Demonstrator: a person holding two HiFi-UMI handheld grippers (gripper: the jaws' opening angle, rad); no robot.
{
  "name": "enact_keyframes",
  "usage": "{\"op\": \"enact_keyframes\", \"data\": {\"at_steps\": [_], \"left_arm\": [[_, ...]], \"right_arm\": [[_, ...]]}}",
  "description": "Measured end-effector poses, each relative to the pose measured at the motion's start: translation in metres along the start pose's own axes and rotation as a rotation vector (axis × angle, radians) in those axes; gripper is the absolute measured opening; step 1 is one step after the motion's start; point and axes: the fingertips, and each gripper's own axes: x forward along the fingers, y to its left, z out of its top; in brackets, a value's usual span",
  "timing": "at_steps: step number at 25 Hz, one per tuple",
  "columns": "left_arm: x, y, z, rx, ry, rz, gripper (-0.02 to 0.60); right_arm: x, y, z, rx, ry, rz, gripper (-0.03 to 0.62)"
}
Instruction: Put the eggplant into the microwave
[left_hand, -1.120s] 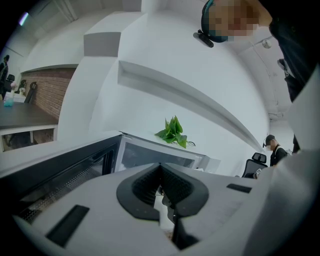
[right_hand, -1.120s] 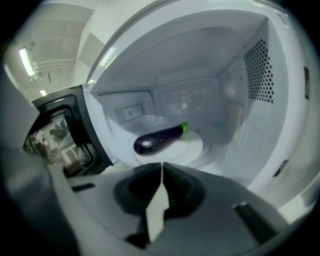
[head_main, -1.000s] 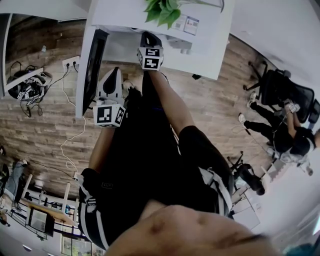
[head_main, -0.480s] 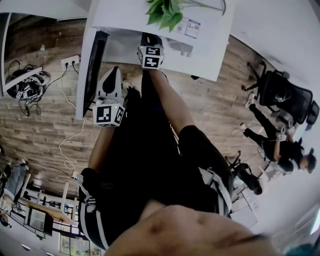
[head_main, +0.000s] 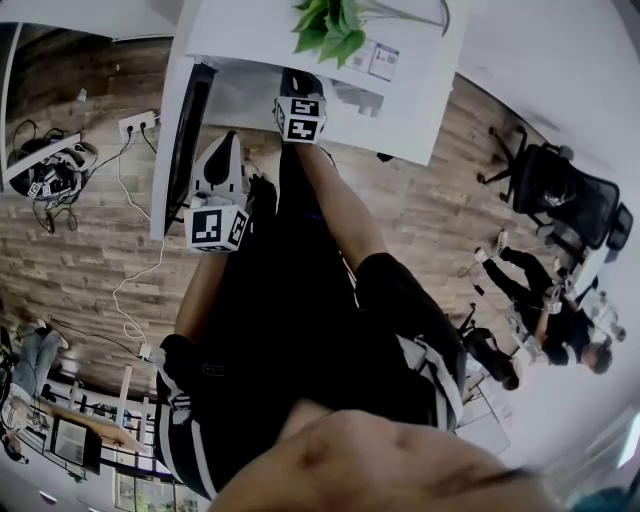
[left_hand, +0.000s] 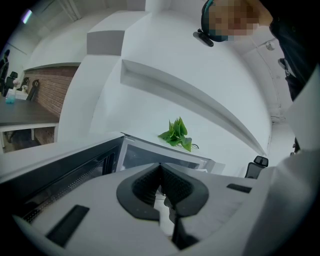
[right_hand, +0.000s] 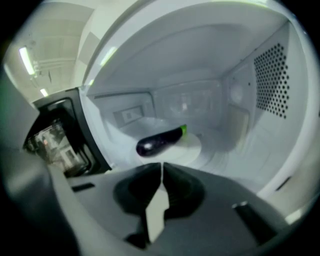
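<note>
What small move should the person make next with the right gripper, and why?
Probably draw the right gripper back from the microwave: the eggplant already lies on the plate, the gripper is shut and empty, and the door stands open.

Black clothes (head_main: 290, 330), short sleeves (head_main: 395, 290) (white stripes (head_main: 432, 375) on both sides).

The eggplant (right_hand: 159, 141) was glossy. The microwave's (right_hand: 200, 55) white inside looked smooth, faintly shiny. Below the microwave, the floor (head_main: 90, 250) looked like matt wood plank.
</note>
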Motion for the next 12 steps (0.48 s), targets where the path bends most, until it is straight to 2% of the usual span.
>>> {"op": "enact_keyframes", "data": {"at_steps": [12], "left_arm": [[-0.02, -0.013, 0.029, 0.01, -0.081, -0.016, 0.032]], "right_arm": [[-0.044, 0.014, 0.016, -0.026, -0.033, 0.016, 0.037]]}}
